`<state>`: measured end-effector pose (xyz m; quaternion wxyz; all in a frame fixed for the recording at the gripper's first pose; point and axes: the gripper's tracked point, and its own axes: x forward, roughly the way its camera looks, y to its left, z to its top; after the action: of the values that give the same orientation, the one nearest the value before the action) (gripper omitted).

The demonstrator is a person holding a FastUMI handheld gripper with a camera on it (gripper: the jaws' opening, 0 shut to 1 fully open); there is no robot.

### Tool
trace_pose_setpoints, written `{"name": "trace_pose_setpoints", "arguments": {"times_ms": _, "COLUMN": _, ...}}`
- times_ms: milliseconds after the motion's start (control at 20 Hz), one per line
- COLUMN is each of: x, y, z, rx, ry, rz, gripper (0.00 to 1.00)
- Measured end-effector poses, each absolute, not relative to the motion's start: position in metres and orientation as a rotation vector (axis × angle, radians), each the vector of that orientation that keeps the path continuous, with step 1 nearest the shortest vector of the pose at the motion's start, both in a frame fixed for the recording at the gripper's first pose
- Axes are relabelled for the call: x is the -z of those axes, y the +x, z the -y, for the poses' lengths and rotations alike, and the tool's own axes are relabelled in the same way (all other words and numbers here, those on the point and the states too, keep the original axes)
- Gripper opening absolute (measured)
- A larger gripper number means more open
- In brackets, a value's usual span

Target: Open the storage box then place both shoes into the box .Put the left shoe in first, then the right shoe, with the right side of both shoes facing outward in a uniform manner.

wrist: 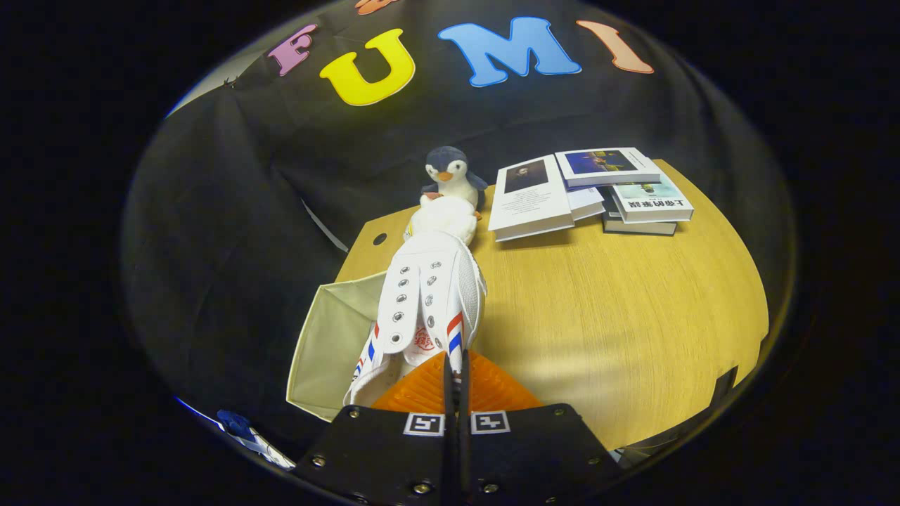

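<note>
A white high-top shoe (429, 281) with red and blue stripes hangs just ahead of my fingers, toe pointing away toward the plush penguin. My gripper (453, 383) is shut on the shoe's right-hand collar edge, with the two fingers almost touching. The shoe's heel end is low over the open cream storage box (327, 337), which stands at the near left corner of the table. The box's inner wall shows to the left of the shoe. More white with stripes (365, 362) lies at the box's mouth; I cannot tell whether it is this shoe's left flank or another shoe.
A plush penguin (450, 176) sits at the far edge of the wooden table (605, 316), just beyond the shoe's toe. Several books (590, 190) are stacked and fanned at the far right. A small round hole (380, 239) is in the tabletop's far left corner.
</note>
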<state>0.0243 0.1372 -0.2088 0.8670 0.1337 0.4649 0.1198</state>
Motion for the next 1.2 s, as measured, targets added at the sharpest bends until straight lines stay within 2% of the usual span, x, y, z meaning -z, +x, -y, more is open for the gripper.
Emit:
{"name": "trace_pose_setpoints", "arguments": {"times_ms": 500, "x": 0.217, "y": 0.021, "z": -0.233, "rx": -0.340, "ry": 0.299, "rz": -1.015, "gripper": 0.00}}
{"name": "trace_pose_setpoints", "arguments": {"times_ms": 800, "x": 0.244, "y": 0.009, "z": -0.260, "rx": -0.316, "ry": 0.297, "rz": -1.059, "gripper": 0.00}}
{"name": "trace_pose_setpoints", "arguments": {"times_ms": 1000, "x": 0.262, "y": 0.013, "z": -0.257, "rx": -0.252, "ry": 0.257, "rz": -1.049, "gripper": 0.01}}
{"name": "trace_pose_setpoints", "arguments": {"times_ms": 1100, "x": 0.250, "y": 0.023, "z": -0.265, "rx": -0.267, "ry": 0.294, "rz": -0.989, "gripper": 0.21}}
{"name": "trace_pose_setpoints", "arguments": {"times_ms": 1200, "x": 0.237, "y": 0.033, "z": -0.259, "rx": -0.266, "ry": 0.240, "rz": -0.924, "gripper": 0.72}}
